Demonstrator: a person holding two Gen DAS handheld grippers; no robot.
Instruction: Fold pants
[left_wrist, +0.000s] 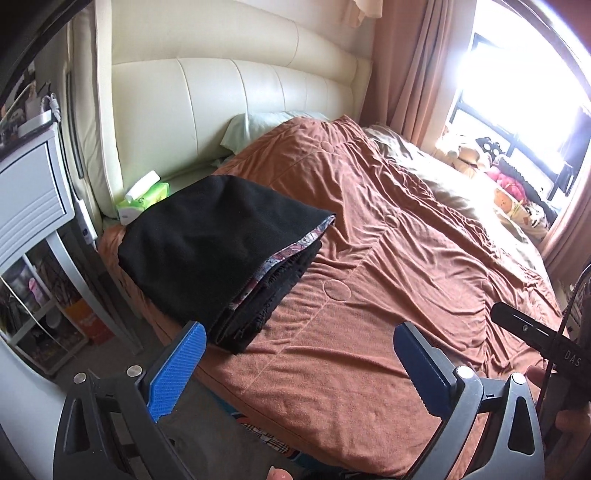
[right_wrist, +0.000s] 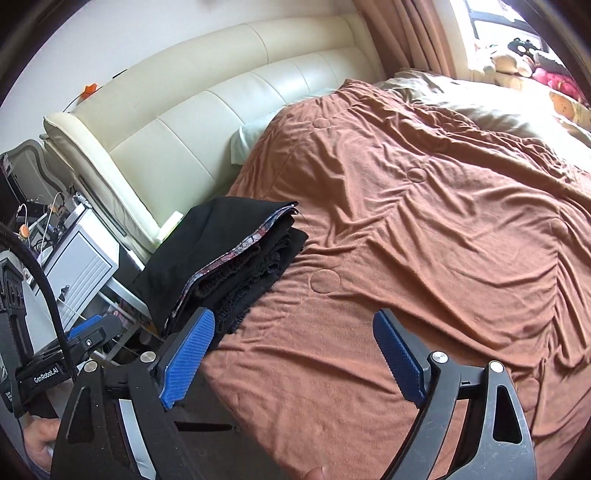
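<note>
The black pants (left_wrist: 207, 243) lie folded into a thick stack on the left part of the brown bedspread (left_wrist: 388, 258), with a patterned waistband edge showing along the fold. In the right wrist view the same pants (right_wrist: 229, 258) sit at the bed's left edge on the bedspread (right_wrist: 406, 221). My left gripper (left_wrist: 299, 363) hovers open above the bed's near edge, to the right of and nearer than the stack, nothing between its blue pads. My right gripper (right_wrist: 293, 347) is likewise open and empty, just near the stack's corner.
A cream padded headboard (left_wrist: 221, 92) runs along the far side. A green tissue pack (left_wrist: 144, 199) lies behind the pants. A white bedside cabinet (left_wrist: 33, 192) stands left of the bed. Stuffed toys (left_wrist: 509, 184) sit by the bright window at the right.
</note>
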